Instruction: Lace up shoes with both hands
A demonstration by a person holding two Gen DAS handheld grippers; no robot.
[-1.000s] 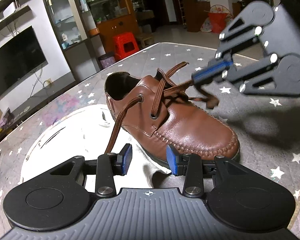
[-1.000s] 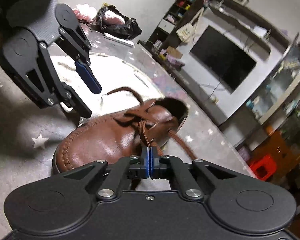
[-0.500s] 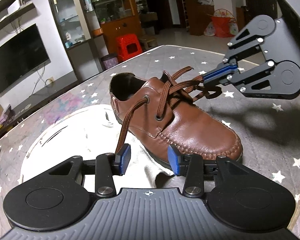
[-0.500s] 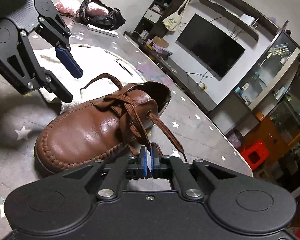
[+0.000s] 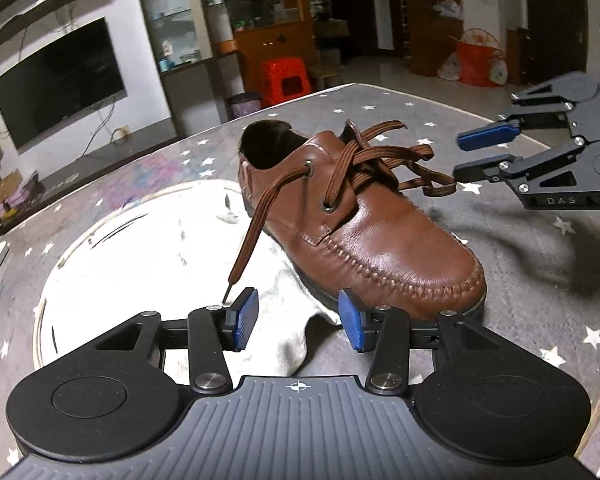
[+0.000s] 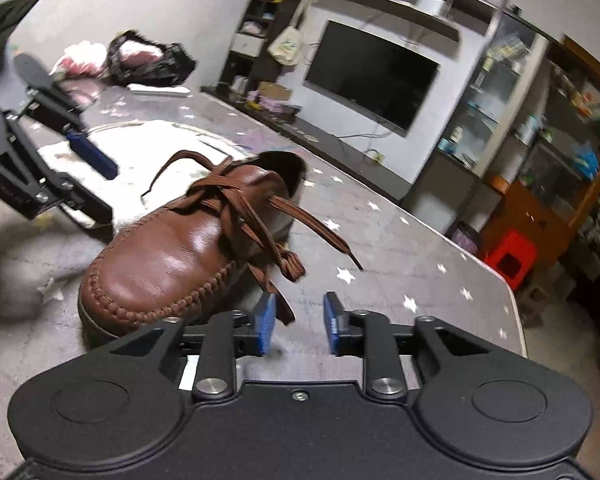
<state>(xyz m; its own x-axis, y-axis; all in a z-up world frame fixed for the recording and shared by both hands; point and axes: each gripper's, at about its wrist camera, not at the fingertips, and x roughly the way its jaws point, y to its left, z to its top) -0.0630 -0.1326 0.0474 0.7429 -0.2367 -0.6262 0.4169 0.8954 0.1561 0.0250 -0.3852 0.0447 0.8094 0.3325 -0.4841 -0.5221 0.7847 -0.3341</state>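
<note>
Brown shoe (image 5: 364, 216) mid-bench (image 5: 520, 264), lace (image 5: 384, 160) crossed, ends loose. Left gripper (image 5: 298, 316) & right gripper (image 6: 298, 322) both wide, empty. Risk: limp lace slipping from pads, crossing loosening.

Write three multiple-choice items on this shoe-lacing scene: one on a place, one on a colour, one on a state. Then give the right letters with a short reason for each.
1. What lies under the heel end of the brown shoe?
A. a white cloth
B. a red stool
C. a cardboard box

2. What colour are the pads of the left claw?
A. green
B. blue
C. yellow

3. How stands the right claw?
A. shut on the lace
B. shut on the shoe's toe
C. open, holding nothing

Key: 1 A, the white cloth spreads on the table from under the shoe's heel side. 2 B, both pads show blue. 3 C, its jaws stand apart and the lace hangs loose beside one pad.
</note>
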